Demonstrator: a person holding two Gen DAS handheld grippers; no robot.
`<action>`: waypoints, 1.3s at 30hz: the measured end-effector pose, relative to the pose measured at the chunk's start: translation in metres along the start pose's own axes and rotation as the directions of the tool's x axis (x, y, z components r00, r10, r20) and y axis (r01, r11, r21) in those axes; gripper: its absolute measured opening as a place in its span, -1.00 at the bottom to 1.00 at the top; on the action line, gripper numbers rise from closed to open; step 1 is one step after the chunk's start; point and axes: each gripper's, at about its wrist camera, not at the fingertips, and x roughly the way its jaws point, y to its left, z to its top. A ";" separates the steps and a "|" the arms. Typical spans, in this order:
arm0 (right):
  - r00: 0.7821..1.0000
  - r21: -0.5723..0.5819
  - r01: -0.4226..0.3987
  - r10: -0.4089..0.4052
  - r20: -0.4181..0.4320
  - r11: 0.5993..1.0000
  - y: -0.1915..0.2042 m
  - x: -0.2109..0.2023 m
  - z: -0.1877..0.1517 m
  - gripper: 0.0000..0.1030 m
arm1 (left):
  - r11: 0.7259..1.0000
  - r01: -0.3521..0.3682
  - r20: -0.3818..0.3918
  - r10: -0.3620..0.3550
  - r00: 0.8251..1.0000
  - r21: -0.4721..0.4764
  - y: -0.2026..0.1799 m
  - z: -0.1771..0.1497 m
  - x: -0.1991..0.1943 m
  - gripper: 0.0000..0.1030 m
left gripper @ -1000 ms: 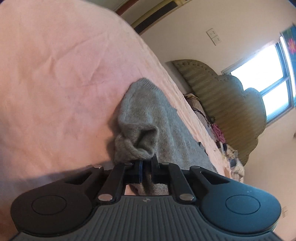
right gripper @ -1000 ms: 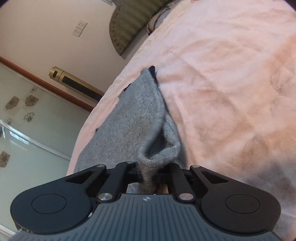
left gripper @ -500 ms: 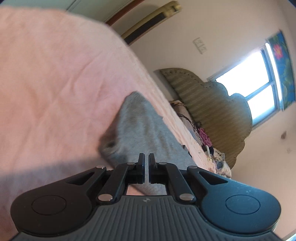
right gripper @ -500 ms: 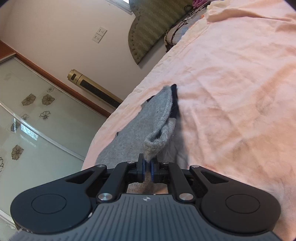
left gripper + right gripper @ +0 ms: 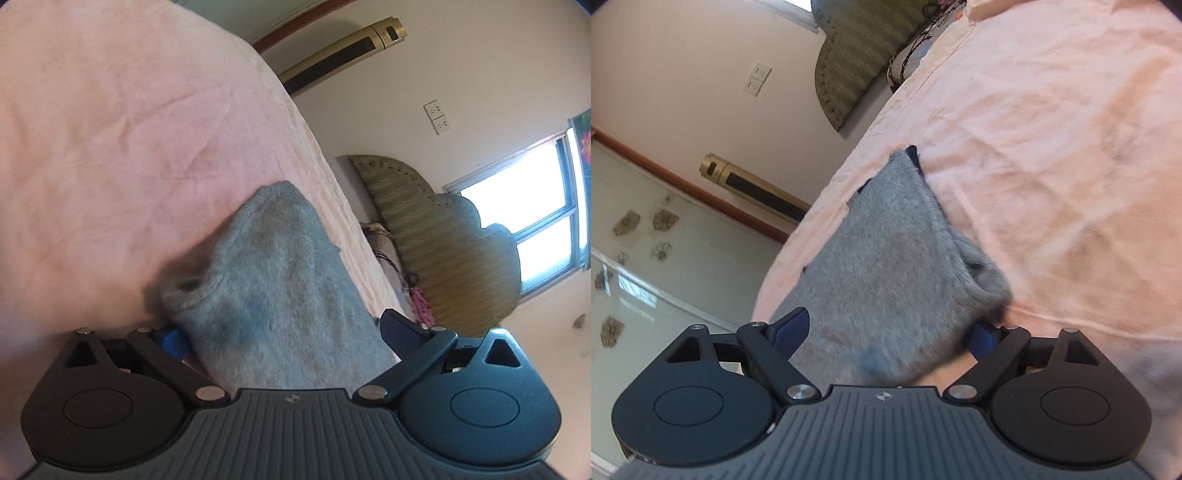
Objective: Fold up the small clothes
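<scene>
Both pairs of jaws have just been opening: a second ago each pinched a bunched edge of the grey knit garment, and now each stands spread wide with the cloth lying loose between its fingers, no pad pressing on it. Largest in view is the bed [image 5: 110,147], covered in a pink sheet, and the folded grey garment [image 5: 280,295] rests flat on it near the bed's far edge, with a padded headboard [image 5: 443,229] and a window [image 5: 535,206] beyond. From the right wrist view the same garment [image 5: 886,266] runs as a long strip away from the camera, its long axis roughly in line with the way the fingers point, narrowing to a far corner with a dark bit of fabric peeping out. The left gripper [image 5: 280,332] sits at the near end with the cloth's rolled, doubled edge by its left finger; the right gripper [image 5: 886,332] likewise straddles the near end, the thick folded lip just inside its right finger. Neither hand looks clearly nearer, as both sit over the near edge. Any further fold would probably carry that near end toward the far tip along the strip's length.
</scene>
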 end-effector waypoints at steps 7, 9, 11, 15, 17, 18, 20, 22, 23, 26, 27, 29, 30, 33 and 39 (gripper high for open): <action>0.999 0.054 0.039 -0.038 -0.021 0.998 -0.018 0.028 0.003 -0.77 | 0.995 -0.089 -0.028 0.090 0.996 0.049 0.010 0.002 0.015 -0.88; 0.999 0.035 0.037 -0.037 -0.015 0.999 -0.019 0.023 0.002 -0.78 | 0.994 -0.061 0.006 0.060 0.998 0.089 0.004 0.003 0.004 -0.89; 1.000 0.014 0.017 -0.017 0.008 1.000 -0.014 0.014 0.004 -0.78 | 0.992 -0.019 0.021 0.016 1.000 0.122 -0.005 0.005 -0.011 -0.90; 0.998 -0.024 -0.057 0.057 0.001 0.998 -0.002 -0.013 0.005 -0.78 | 0.984 0.059 0.004 -0.061 0.998 0.166 -0.013 0.004 -0.051 -0.90; 0.995 -0.037 -0.095 0.094 -0.024 0.995 0.002 -0.032 -0.002 -0.78 | 0.981 0.088 -0.015 -0.086 0.996 0.173 -0.007 -0.003 -0.079 -0.90; 0.993 -0.055 -0.110 0.109 -0.035 0.992 0.003 -0.046 -0.007 -0.78 | 0.981 0.090 -0.023 -0.087 0.996 0.174 -0.001 -0.008 -0.092 -0.90; 0.990 -0.049 -0.129 0.126 -0.065 0.990 -0.004 -0.070 -0.018 -0.78 | 0.985 0.078 -0.052 -0.071 0.996 0.154 0.014 -0.019 -0.116 -0.90; 0.984 -0.011 -0.142 0.140 -0.113 0.990 -0.017 -0.096 -0.033 -0.78 | 0.986 0.054 -0.068 -0.043 0.997 0.159 0.029 -0.030 -0.144 -0.90; 0.981 0.005 -0.139 0.138 -0.137 0.990 -0.022 -0.108 -0.041 -0.78 | 0.986 0.051 -0.073 -0.040 0.997 0.160 0.036 -0.036 -0.157 -0.90; 0.969 -0.020 -0.111 0.103 -0.223 0.994 -0.031 -0.140 -0.071 -0.76 | 0.958 0.007 -0.185 0.049 0.982 0.288 0.049 -0.048 -0.168 -0.85; 0.968 -0.057 -0.084 0.068 -0.243 0.995 -0.032 -0.146 -0.077 -0.63 | 0.946 -0.031 -0.217 0.106 0.970 0.323 0.054 -0.049 -0.168 -0.82; 0.973 -0.063 -0.036 0.021 -0.230 0.997 -0.040 -0.160 -0.075 -0.18 | 0.941 -0.030 -0.224 0.110 0.968 0.336 0.060 -0.041 -0.181 -0.74; 0.981 -0.085 -0.035 0.018 -0.193 0.996 -0.040 -0.171 -0.067 0.17 | 0.938 -0.049 -0.199 0.123 0.972 0.343 0.058 -0.032 -0.190 -0.44; 0.998 -0.177 -0.045 0.035 -0.055 0.983 -0.027 -0.194 -0.035 0.56 | 0.889 -0.135 0.037 0.131 0.991 0.437 0.034 -0.004 -0.209 0.83; 0.999 -0.451 0.032 -0.048 -0.023 0.892 0.023 -0.129 0.027 0.56 | 0.775 -0.162 0.037 0.176 0.984 0.610 -0.020 0.032 -0.109 0.88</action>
